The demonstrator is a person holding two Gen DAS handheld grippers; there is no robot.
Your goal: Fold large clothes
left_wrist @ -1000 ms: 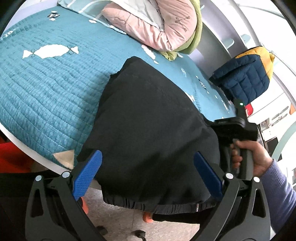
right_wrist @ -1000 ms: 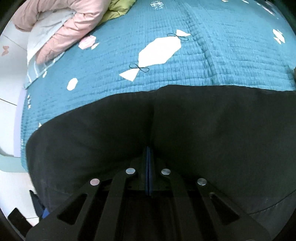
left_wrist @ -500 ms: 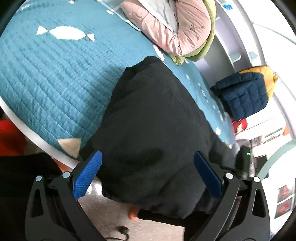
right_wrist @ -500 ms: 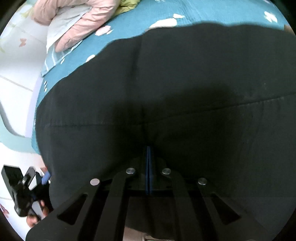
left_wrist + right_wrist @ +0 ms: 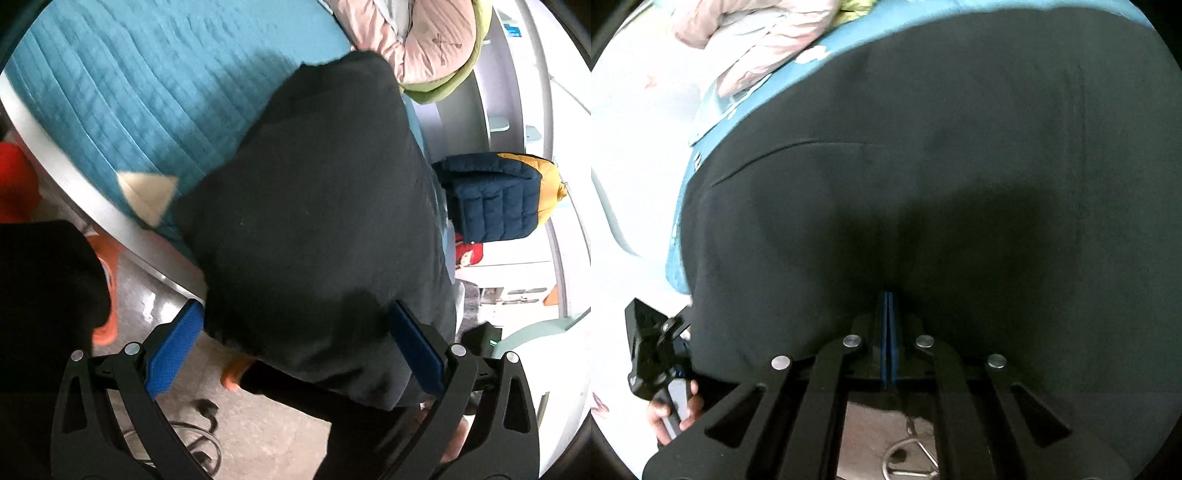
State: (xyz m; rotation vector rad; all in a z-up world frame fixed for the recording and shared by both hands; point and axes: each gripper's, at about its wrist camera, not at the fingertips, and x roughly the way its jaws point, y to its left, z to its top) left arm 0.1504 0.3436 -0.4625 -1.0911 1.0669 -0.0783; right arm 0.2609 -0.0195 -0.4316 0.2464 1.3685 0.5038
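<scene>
A large black garment [image 5: 314, 184] lies folded on the teal quilted bed [image 5: 129, 92], and its near end hangs over the bed's grey edge [image 5: 110, 221]. My left gripper [image 5: 295, 350] is open, its blue pads [image 5: 173, 354] wide apart on either side of that overhanging end and not pressing it. In the right wrist view the black garment [image 5: 923, 147] fills most of the picture. My right gripper [image 5: 888, 299] is shut on it, and the cloth puckers at the tips. A hand [image 5: 670, 410] holds the left tool at the lower left.
A pink padded jacket [image 5: 417, 40] on a green one lies at the far end of the bed. A navy and yellow puffer jacket [image 5: 498, 199] sits at the right. Below the bed edge are bare floor [image 5: 258, 424] and a cable [image 5: 199, 435].
The black garment has been pulled toward the bed edge and now covers most of the quilt in the right view. My left gripper has sunk and rolled, closing in on the overhanging end.
</scene>
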